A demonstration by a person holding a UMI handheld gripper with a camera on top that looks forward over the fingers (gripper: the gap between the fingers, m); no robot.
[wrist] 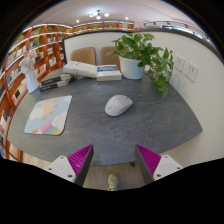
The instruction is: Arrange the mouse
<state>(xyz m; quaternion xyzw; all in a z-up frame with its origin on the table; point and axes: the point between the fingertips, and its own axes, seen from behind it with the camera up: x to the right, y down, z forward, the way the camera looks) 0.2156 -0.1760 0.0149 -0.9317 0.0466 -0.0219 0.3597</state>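
Note:
A white computer mouse [118, 104] lies on the round grey table [100, 130], well beyond my fingers and a little right of their midline. A pastel-patterned mouse mat [48, 114] lies on the table to the left of the mouse, apart from it. My gripper [114, 160] is open and empty, held over the table's near edge, its magenta pads [80, 160] spread wide.
A potted green plant [143, 55] stands at the back right of the table. White boxes and stacked items [88, 70] lie at the back. Bookshelves [25, 60] line the left wall. Chairs stand behind the table. A shoe [112, 181] shows on the floor below.

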